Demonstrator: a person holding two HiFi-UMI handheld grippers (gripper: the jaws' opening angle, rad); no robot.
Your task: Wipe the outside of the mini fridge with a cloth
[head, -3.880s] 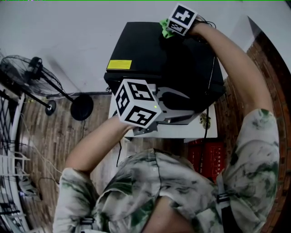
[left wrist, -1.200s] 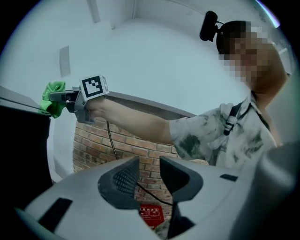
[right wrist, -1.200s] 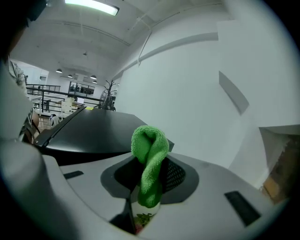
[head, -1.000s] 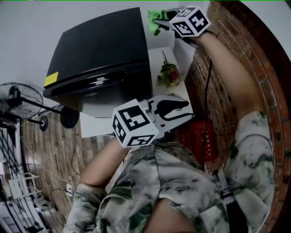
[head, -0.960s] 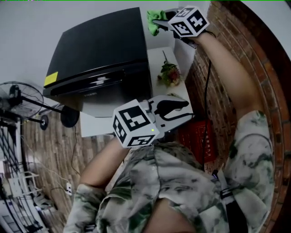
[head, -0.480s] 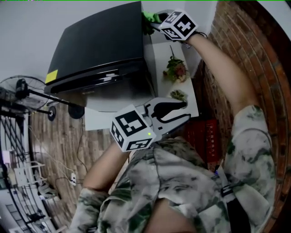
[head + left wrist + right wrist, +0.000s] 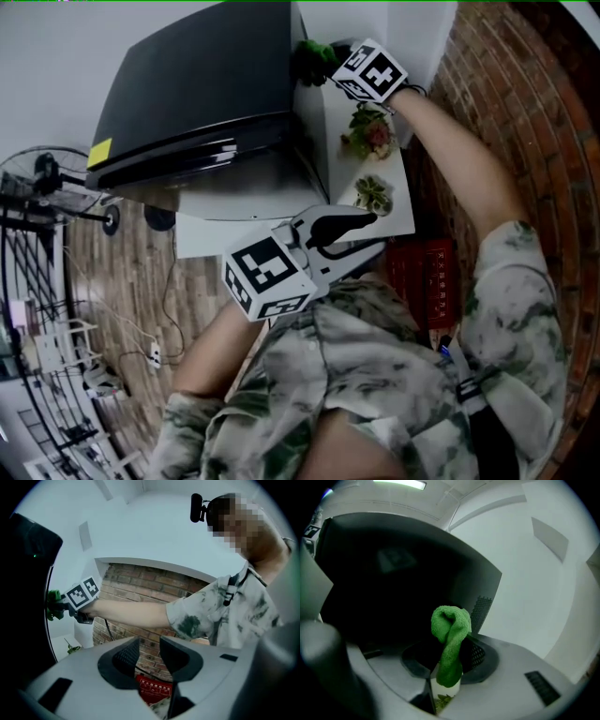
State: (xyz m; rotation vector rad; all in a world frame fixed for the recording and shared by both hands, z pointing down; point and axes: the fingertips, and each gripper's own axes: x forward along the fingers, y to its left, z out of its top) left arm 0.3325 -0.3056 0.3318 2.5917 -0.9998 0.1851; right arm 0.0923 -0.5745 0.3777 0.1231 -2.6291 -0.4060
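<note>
Head view: arm [image 7: 453, 141] outstretched, right claw [image 7: 327, 66] pinching cloth [image 7: 311, 56] beside fridge [image 7: 197, 84].

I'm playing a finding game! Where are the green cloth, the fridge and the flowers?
green cloth [image 7: 451, 634]: right gripper view, its folded middle.
mini fridge [image 7: 202, 80]: head view, black top.
flowers [image 7: 372, 134]: head view, the blooms.

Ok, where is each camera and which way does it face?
Head view: on the person's head, looking steeply down at the glossy black mini fridge; both arms, left claw, right claw show.
Left gripper view: on the left claw, facing the red brick wall past open, empty jaws; right arm, torso show.
Right gripper view: on the right claw, facing the fridge's side; jaws pinch the fluffy green cloth; no limbs show.
Shared: head and left gripper views show the cloth.
</note>
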